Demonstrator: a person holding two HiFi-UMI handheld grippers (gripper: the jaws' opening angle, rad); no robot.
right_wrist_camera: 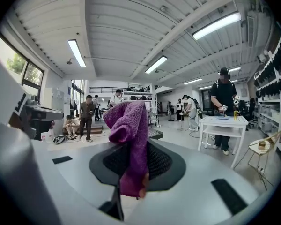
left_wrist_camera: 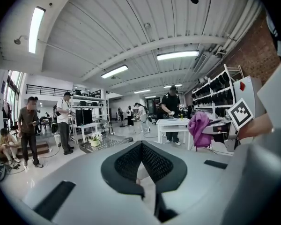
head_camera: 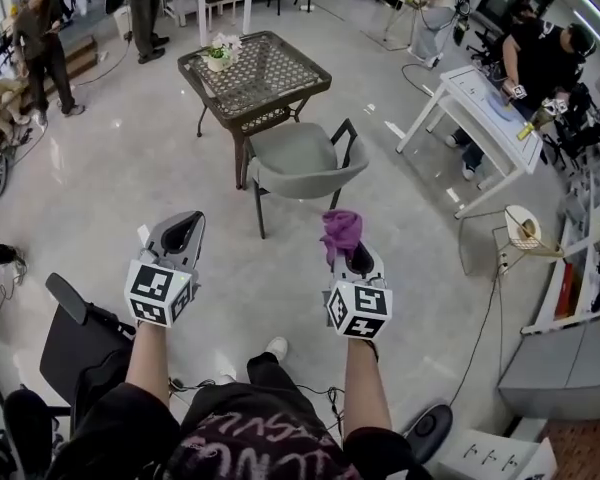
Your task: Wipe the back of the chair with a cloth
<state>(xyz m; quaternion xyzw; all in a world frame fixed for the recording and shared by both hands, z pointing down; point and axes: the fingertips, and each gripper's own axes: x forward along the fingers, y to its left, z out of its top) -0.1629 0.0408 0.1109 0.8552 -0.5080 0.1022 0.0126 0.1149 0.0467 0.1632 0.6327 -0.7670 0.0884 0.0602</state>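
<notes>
In the head view a grey chair [head_camera: 302, 162] stands on the pale floor ahead of me, its curved back toward me and its seat toward a table. My right gripper [head_camera: 352, 254] is held up in front of it, apart from it, and is shut on a purple cloth [head_camera: 341, 228]. The cloth [right_wrist_camera: 129, 125] sticks up bunched from the closed jaws of the right gripper [right_wrist_camera: 131, 150]. My left gripper [head_camera: 184, 228] is level with it to the left, shut and holding nothing [left_wrist_camera: 141, 147]. From the left gripper view the cloth [left_wrist_camera: 198, 128] shows at the right.
A dark mesh-top table [head_camera: 270, 78] with a flower pot [head_camera: 218, 57] stands just beyond the chair. A white table [head_camera: 485, 118] with people at it is at the right, a small wire stand [head_camera: 523, 231] nearer. A black chair [head_camera: 75, 338] is at my lower left. Cables lie on the floor.
</notes>
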